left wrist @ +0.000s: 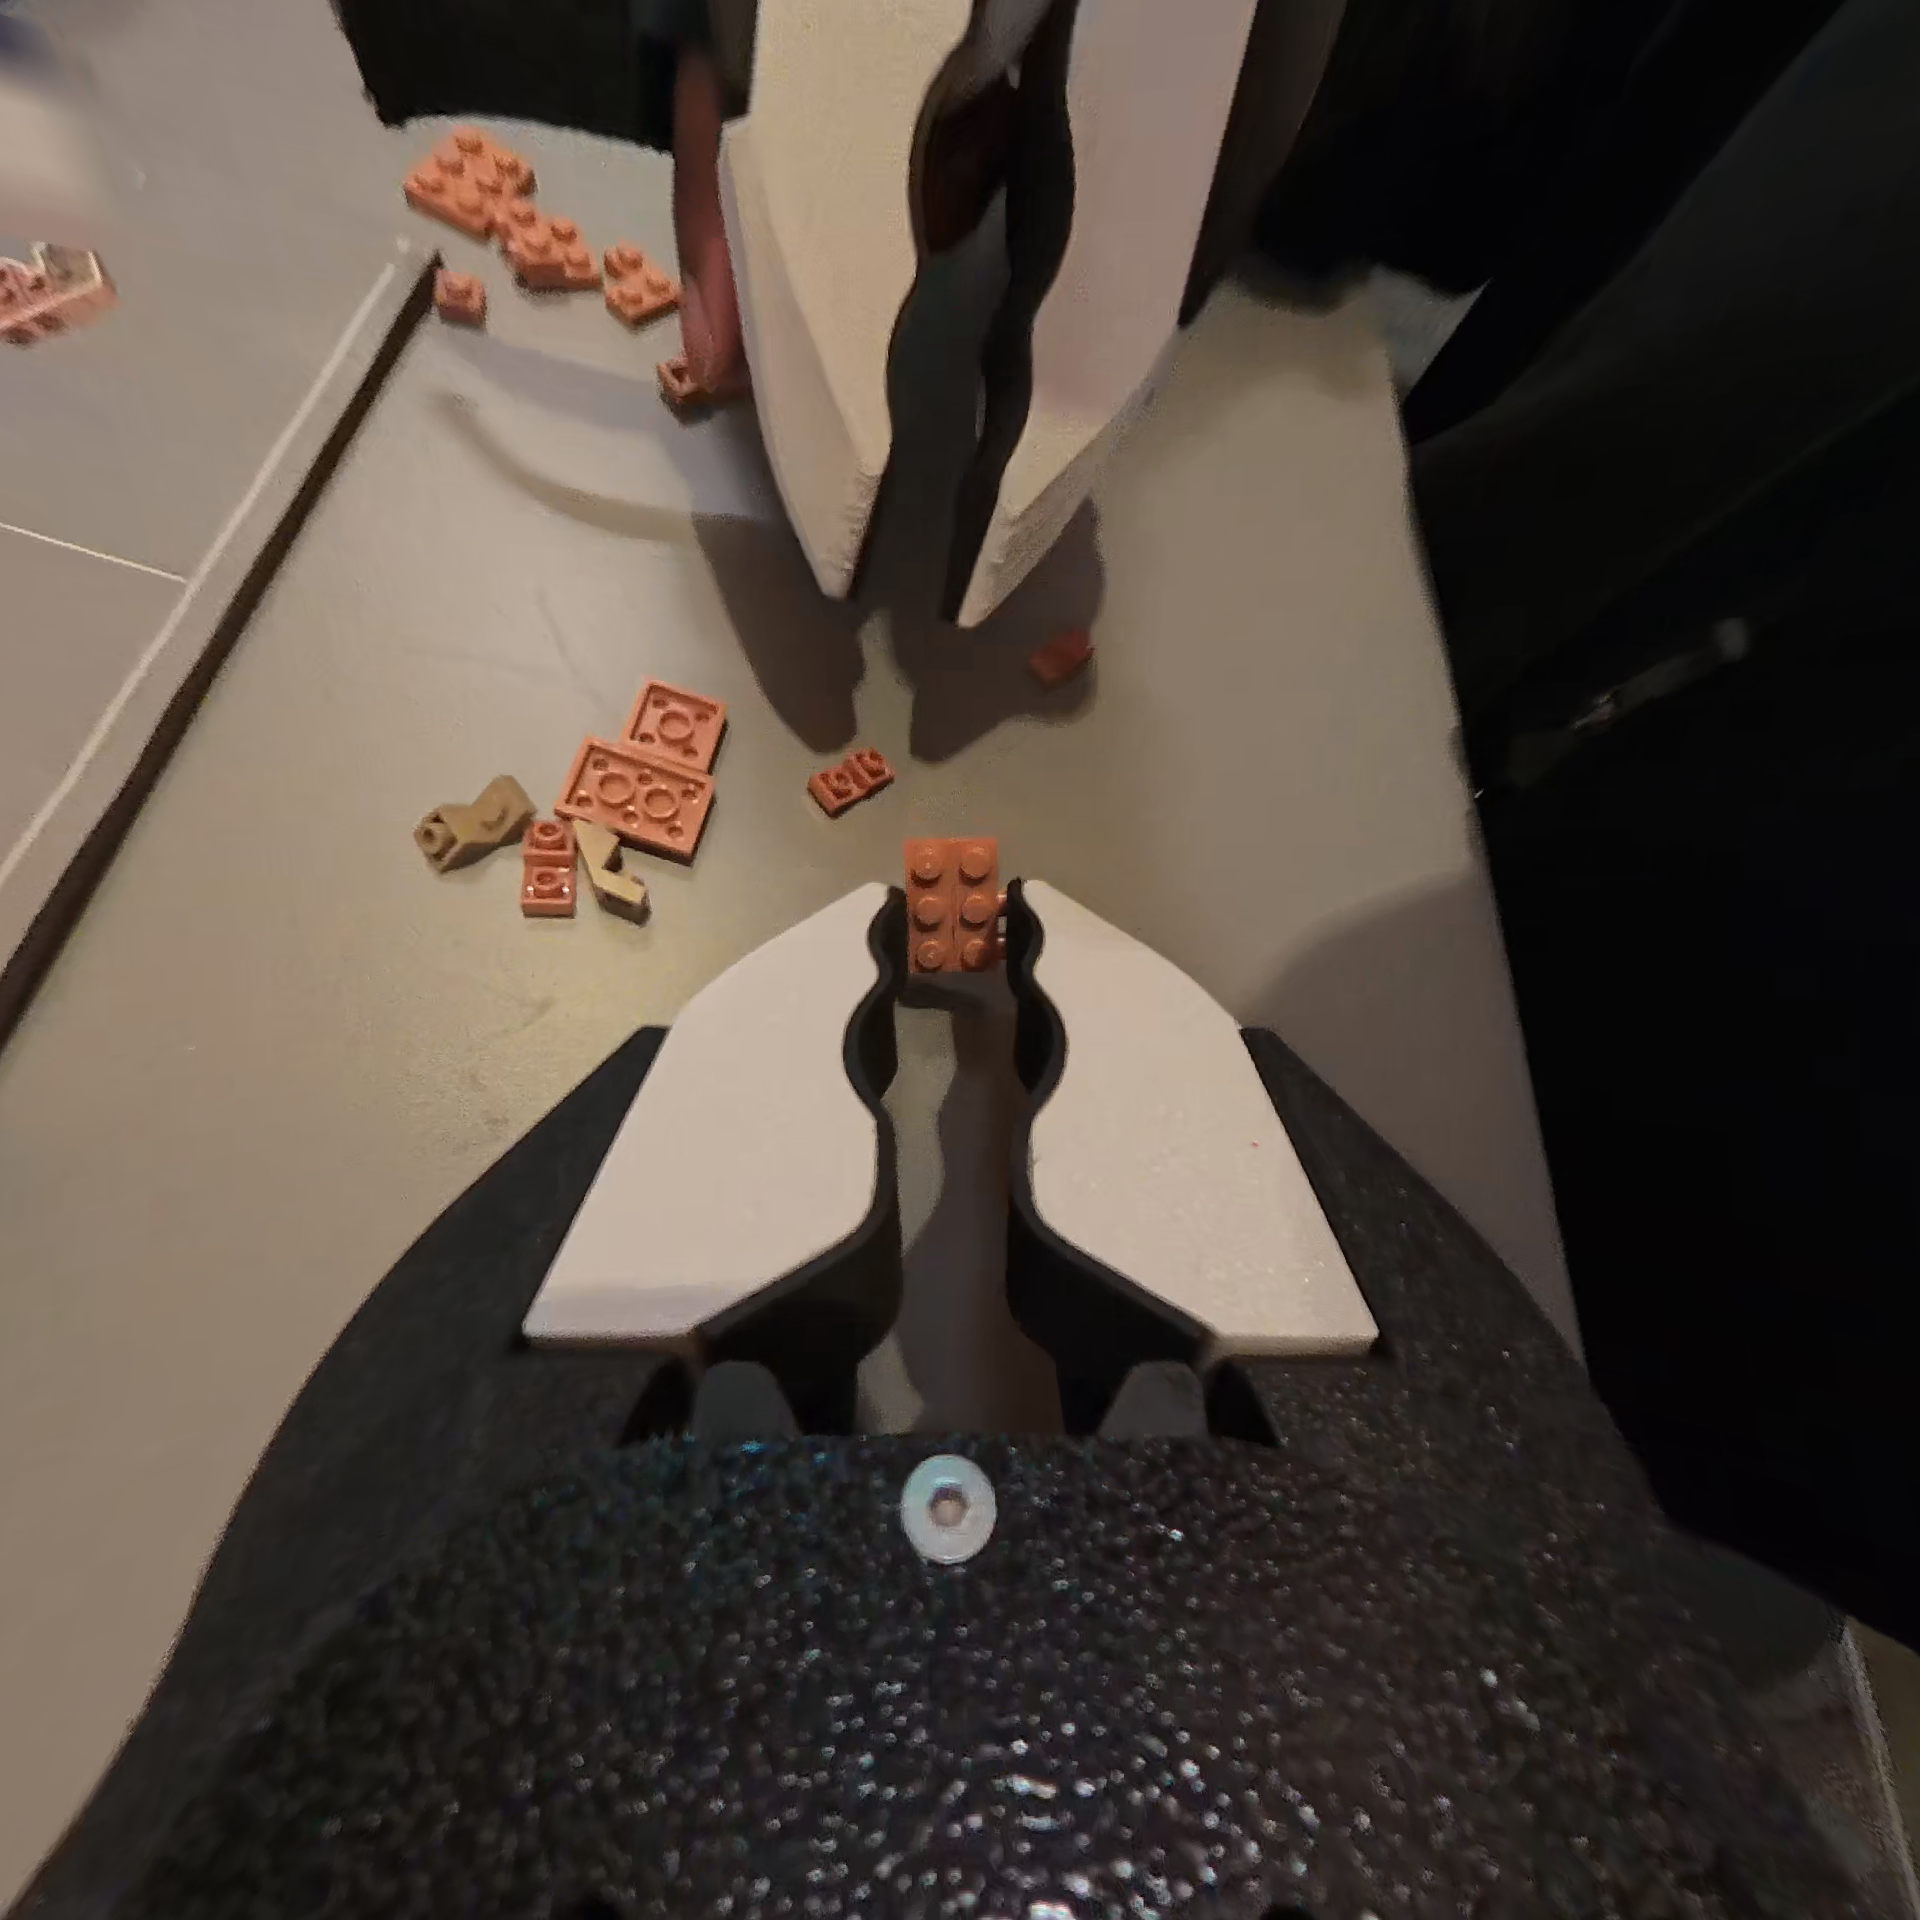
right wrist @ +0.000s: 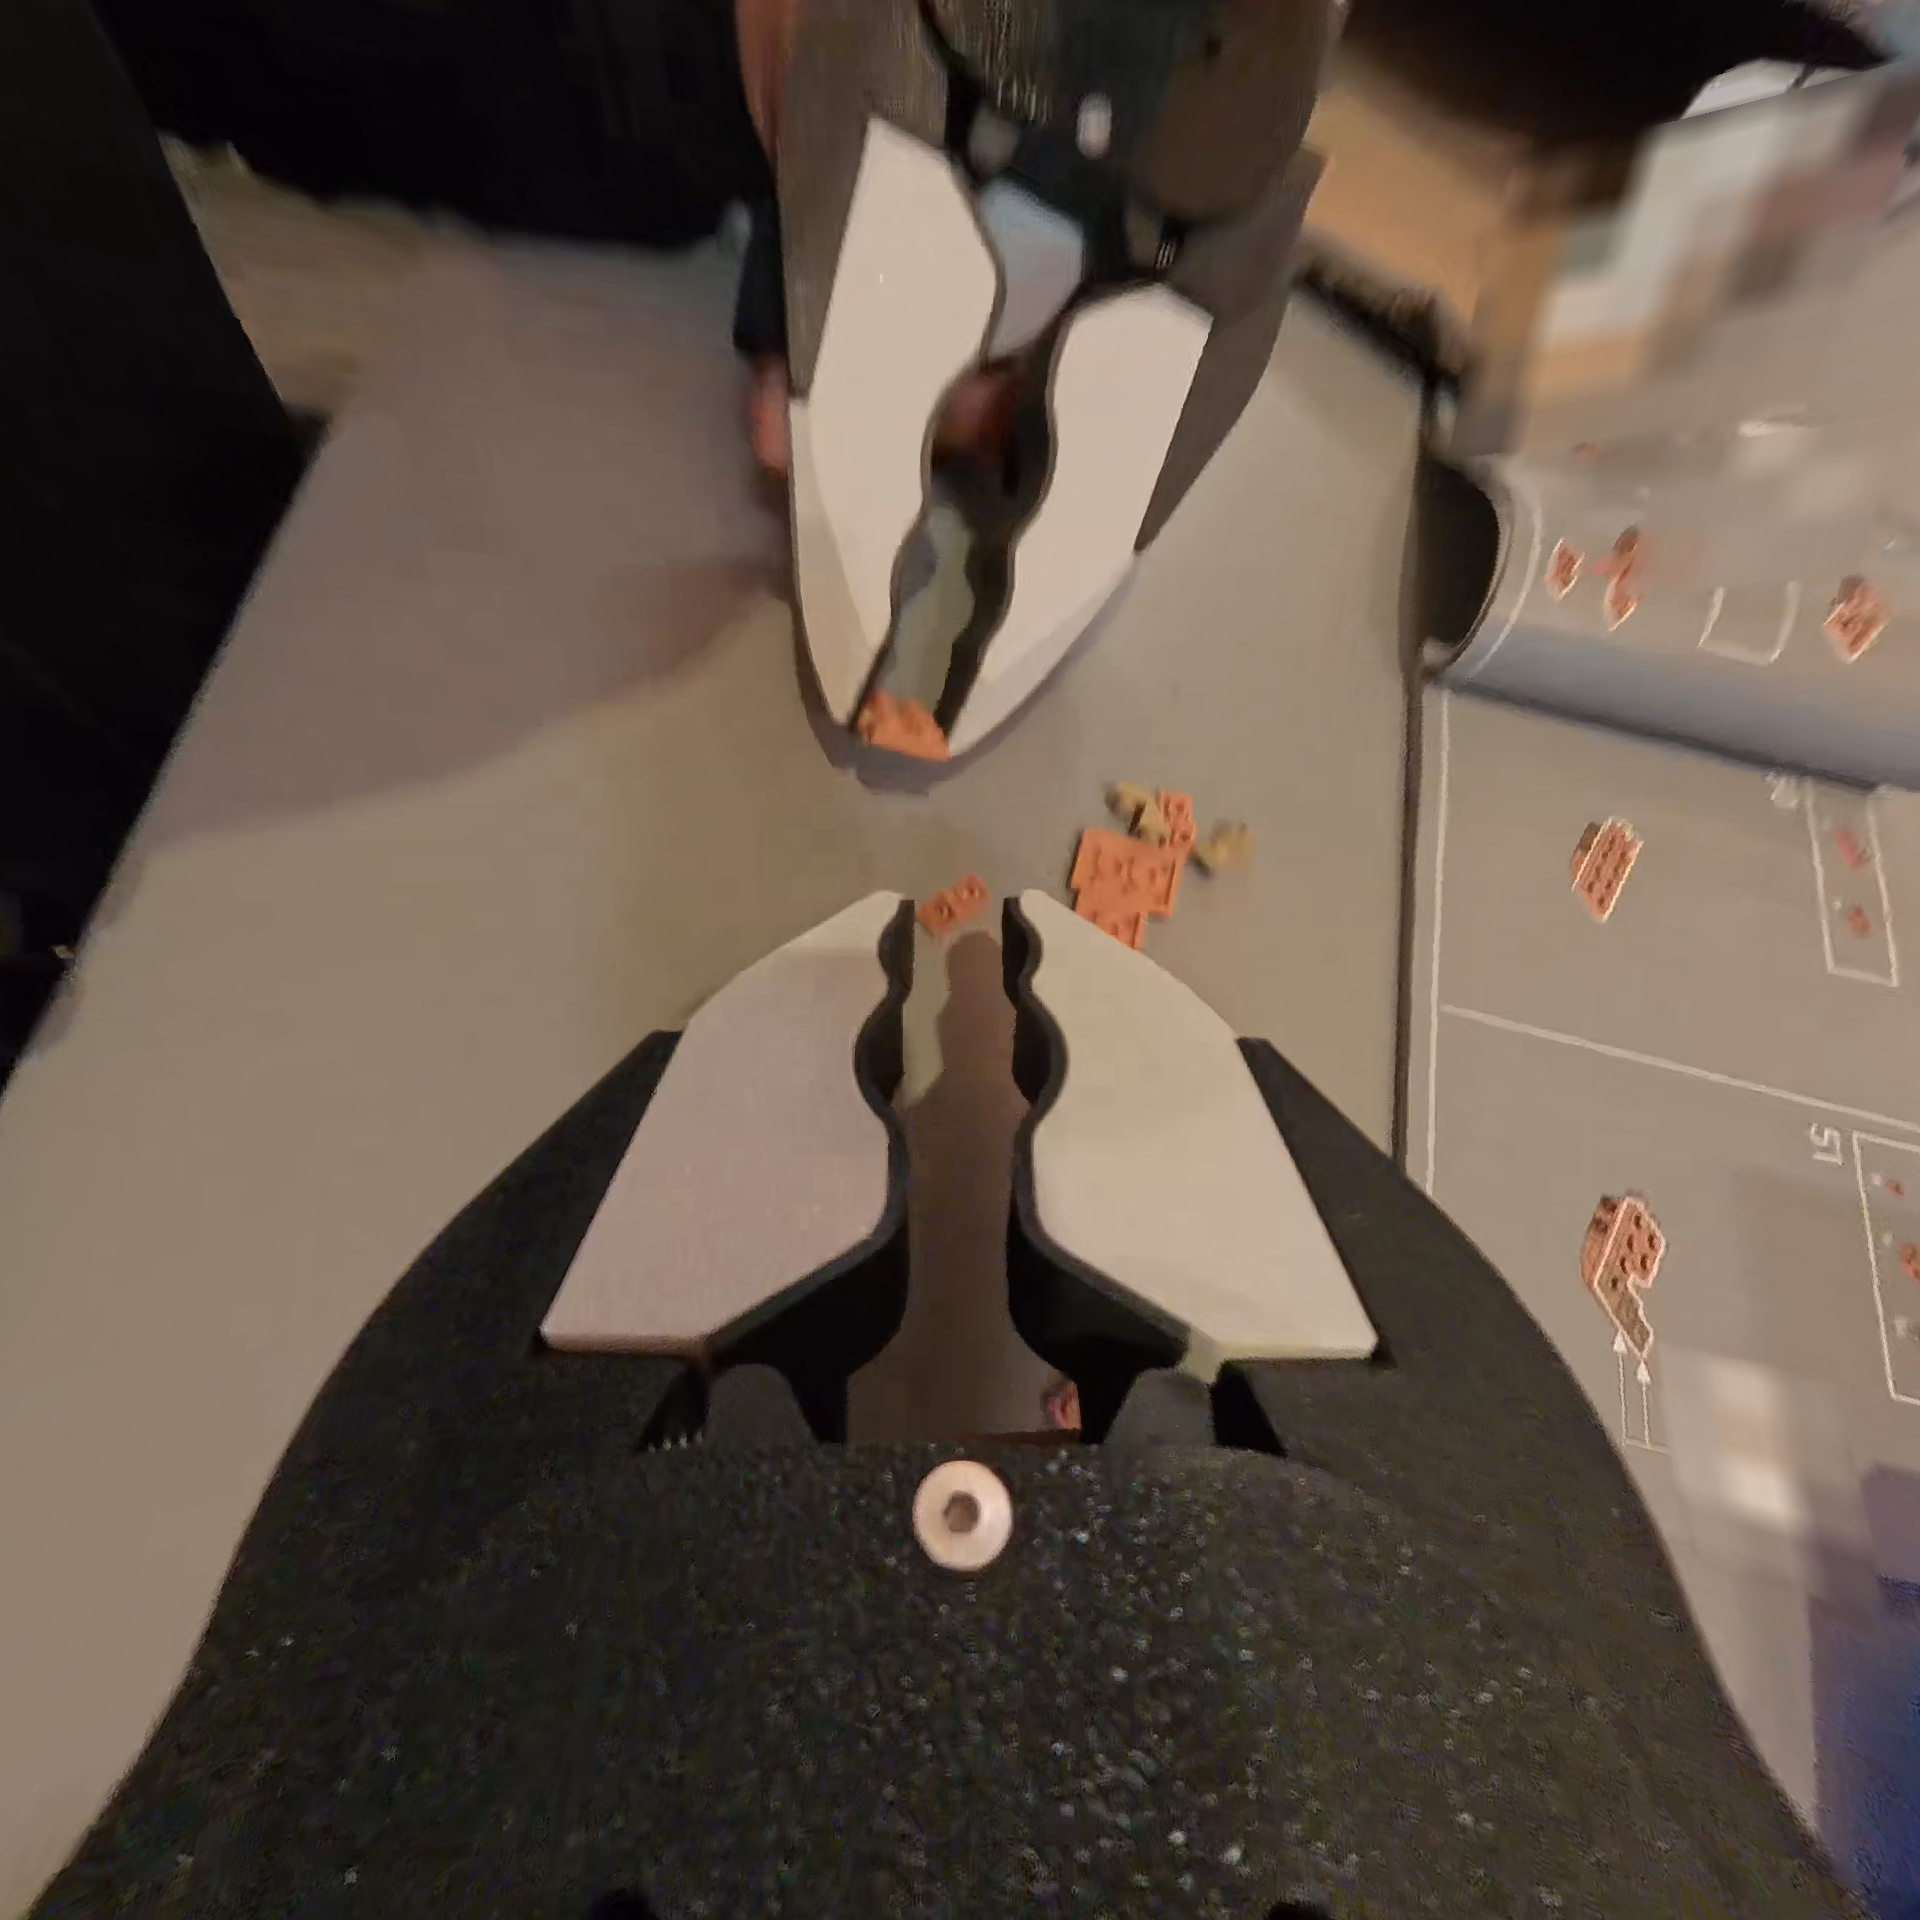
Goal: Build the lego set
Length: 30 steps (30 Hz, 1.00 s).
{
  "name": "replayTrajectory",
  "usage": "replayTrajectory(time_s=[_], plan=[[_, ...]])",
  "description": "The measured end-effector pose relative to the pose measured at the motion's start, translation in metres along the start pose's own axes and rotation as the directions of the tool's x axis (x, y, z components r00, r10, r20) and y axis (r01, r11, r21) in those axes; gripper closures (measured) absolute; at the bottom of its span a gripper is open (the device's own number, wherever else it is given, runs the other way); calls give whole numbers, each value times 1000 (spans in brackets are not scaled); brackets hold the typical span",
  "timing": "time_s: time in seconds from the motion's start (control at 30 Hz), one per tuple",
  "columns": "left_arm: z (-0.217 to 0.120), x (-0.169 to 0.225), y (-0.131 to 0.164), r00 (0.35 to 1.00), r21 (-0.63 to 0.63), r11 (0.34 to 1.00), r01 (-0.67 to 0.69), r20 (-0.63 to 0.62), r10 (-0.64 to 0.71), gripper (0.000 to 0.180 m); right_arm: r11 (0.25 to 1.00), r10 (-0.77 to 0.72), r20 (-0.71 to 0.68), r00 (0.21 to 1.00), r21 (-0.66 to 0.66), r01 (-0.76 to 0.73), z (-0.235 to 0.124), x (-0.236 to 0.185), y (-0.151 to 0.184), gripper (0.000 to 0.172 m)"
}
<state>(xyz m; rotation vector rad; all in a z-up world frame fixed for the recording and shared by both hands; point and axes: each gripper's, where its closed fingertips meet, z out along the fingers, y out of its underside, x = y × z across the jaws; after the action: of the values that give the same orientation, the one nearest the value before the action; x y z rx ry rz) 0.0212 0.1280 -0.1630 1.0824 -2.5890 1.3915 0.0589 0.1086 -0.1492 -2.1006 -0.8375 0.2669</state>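
Between the left gripper jaws, an orange studded brick sits clamped, long axis pointing forward; opposite, the right gripper jaws hang parted and empty above a small orange plate on the grey counter.

Right wrist view is motion-blurred: the tan and orange pile can't be separated into pieces, and the printed sheet runs off the right edge. In the left wrist view the right gripper is cut off by the top edge and hides part of an orange piece behind it.

Loose orange plates and tan pieces on grey table
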Motion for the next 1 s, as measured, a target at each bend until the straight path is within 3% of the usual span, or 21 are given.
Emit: replayTrajectory(time_s=[0.13,0.27,0.63,0.7,1.0], plan=[[6,-1,7,998,-70,997,-45,46,48,163,987,-28,62,998,-154,37,2,-13,23,155],[8,-1,9,993,-98,991,-92,69,99,163,984,49,157,986,-176,-20,-11,-34,26,154],[10,1,9,983,-102,983,-153,82,161,162,959,248,11,969,-143,-244,-5,-54,32,152],[11,1,9,982,-104,981,-161,85,170,160,957,245,-34,969,-153,-247,-3,-49,33,163],[14,1,11,958,-149,957,-247,111,265,163,974,177,-17,984,-142,-178,8,-42,23,164]])
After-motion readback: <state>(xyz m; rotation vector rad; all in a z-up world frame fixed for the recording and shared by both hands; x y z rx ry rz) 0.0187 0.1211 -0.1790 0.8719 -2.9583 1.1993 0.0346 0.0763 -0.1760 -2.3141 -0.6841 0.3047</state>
